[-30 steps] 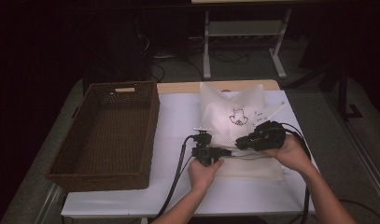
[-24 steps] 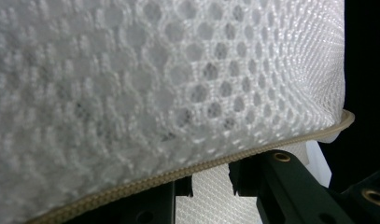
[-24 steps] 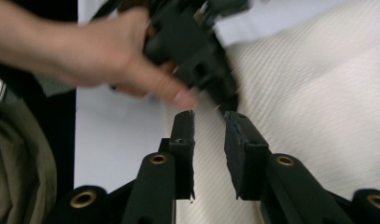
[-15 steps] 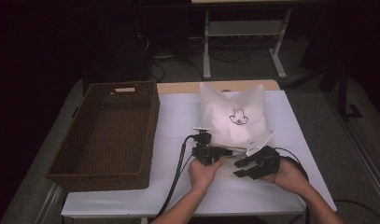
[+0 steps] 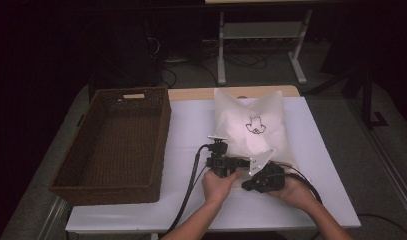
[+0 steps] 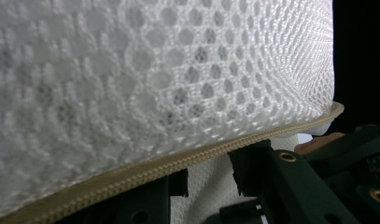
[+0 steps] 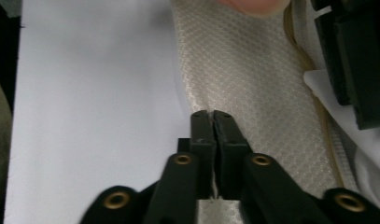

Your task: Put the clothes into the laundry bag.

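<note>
**Mesh bag being pinned at its near edge**

Basically, the mesh bag (image 5: 253, 127) lies on the desk (image 5: 316, 200), right of the basket (image 5: 116, 142). Its zipper edge (image 6: 187, 156) is gripped by the left gripper (image 5: 237, 162); the right gripper (image 5: 252, 184), fingers just closed, appears pinched on fabric. Next, a lift toward the basket is called for; open desk is left between.

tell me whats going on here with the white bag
A person works a white mesh bag on the table with tongs in each hand. The left tongs grip the bag at its zippered edge. The right tongs have just closed, their jaws pressed together at the bag's near edge on a sliver of its fabric. A brown wicker basket sits to the left.
</note>
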Motion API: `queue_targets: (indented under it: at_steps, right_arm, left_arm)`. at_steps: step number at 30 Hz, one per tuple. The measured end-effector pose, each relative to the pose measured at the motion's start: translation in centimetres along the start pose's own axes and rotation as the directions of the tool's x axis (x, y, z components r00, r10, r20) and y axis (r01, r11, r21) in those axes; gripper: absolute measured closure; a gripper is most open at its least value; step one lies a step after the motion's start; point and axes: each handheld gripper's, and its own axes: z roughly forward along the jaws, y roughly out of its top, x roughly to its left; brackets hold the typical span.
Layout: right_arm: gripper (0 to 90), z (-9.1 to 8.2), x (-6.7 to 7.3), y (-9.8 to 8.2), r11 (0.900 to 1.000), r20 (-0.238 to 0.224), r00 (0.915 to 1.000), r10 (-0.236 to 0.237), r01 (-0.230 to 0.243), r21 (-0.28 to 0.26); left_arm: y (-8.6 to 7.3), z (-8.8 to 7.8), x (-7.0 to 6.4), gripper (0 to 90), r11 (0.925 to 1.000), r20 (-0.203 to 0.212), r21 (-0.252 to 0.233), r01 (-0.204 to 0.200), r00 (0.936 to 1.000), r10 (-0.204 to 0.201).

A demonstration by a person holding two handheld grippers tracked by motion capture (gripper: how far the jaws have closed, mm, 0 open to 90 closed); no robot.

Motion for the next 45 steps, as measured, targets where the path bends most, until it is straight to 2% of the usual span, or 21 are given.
queue_targets:
  at_steps: [4, 13, 17, 21, 23, 24, 26, 30, 34, 35, 37, 40, 43, 44, 45]
  right_arm:
    - [89.8, -0.1, 0.3, -0.1, 1.000, -0.047, 0.9989, 0.005, -0.004, 0.015]
    - [89.9, -0.4, 1.4, -0.6, 1.000, -0.100, 0.9949, 0.000, 0.003, 0.024]
    - [90.0, -0.6, 2.4, -1.2, 1.000, -0.147, 0.9890, -0.013, 0.015, 0.017]
    - [89.9, -0.8, 2.7, -1.8, 1.000, -0.179, 0.9839, 0.006, -0.005, 0.004]
    - [85.8, -1.0, 2.5, -1.6, 1.000, -0.163, 0.9866, 0.010, -0.010, 0.000]
    - [79.5, -1.3, 2.4, -1.5, 1.000, -0.161, 0.9869, 0.015, -0.018, -0.015]
    - [76.0, -2.3, 2.2, -1.1, 0.998, -0.136, 0.9904, 0.027, -0.033, -0.046]
    - [69.3, -5.3, 1.6, 0.2, 0.993, -0.041, 0.9991, 0.013, -0.018, -0.116]
    - [61.9, -7.9, 0.6, 1.2, 0.989, 0.066, 0.9977, 0.011, -0.002, -0.147]
    - [57.8, -8.5, 0.0, 1.5, 0.990, 0.113, 0.9935, 0.013, 0.003, -0.140]
    - [58.1, -8.6, -0.3, 1.5, 0.992, 0.130, 0.9914, 0.016, 0.001, -0.129]
    - [56.7, -8.3, -1.0, 1.5, 0.997, 0.162, 0.9868, -0.009, 0.022, -0.079]
    - [53.9, -7.4, -1.4, 1.6, 0.999, 0.177, 0.9836, -0.035, 0.042, -0.031]
    - [50.2, -7.0, -1.6, 1.6, 0.998, 0.168, 0.9843, -0.053, 0.058, -0.020]
    - [50.1, -6.5, -1.7, 1.6, 0.998, 0.165, 0.9840, -0.069, 0.070, -0.001]
  left_arm:
    - [0.0, 0.1, 0.1, 69.6, 1.0000, 0.002, 0.000, 0.006, 1.0000, -0.006]
    - [-0.1, 0.9, 0.4, 72.2, 0.9995, -0.015, -0.007, 0.031, 0.9994, -0.032]
    - [-0.2, 1.1, 0.5, 72.5, 0.9993, -0.019, -0.008, 0.037, 0.9991, -0.037]
    - [-0.3, 1.2, 0.4, 72.5, 0.9994, -0.020, -0.007, 0.033, 0.9993, -0.033]
    - [-0.4, 1.1, 0.4, 72.1, 0.9998, -0.024, -0.002, 0.018, 0.9995, -0.018]
    - [-0.5, 1.0, 0.4, 72.0, 0.9999, -0.026, -0.004, 0.014, 0.9996, -0.014]
    - [-0.6, 0.9, 0.4, 71.8, 0.9999, -0.024, -0.003, 0.012, 0.9996, -0.012]
    - [-1.0, 0.6, 0.3, 71.8, 1.0000, -0.021, 0.004, 0.004, 0.9998, -0.004]
    - [-1.5, 0.4, 0.4, 71.5, 0.9999, -0.011, 0.010, 0.003, 0.9999, -0.003]
    - [-1.6, 0.4, 0.5, 71.6, 0.9999, -0.008, 0.011, 0.004, 1.0000, -0.004]
    - [-1.6, 0.3, 0.5, 71.6, 1.0000, -0.009, 0.010, 0.001, 1.0000, -0.001]
    - [-1.5, 0.2, 0.5, 71.6, 0.9999, -0.005, 0.011, 0.003, 1.0000, -0.003]
    - [-1.3, 0.3, 0.8, 71.9, 0.9997, 0.006, 0.007, 0.023, 0.9997, -0.023]
    - [-1.2, 0.2, 0.9, 72.2, 0.9996, 0.008, 0.003, 0.029, 0.9995, -0.029]
    - [-1.1, 0.1, 1.0, 72.6, 0.9996, 0.008, 0.000, 0.029, 0.9995, -0.029]
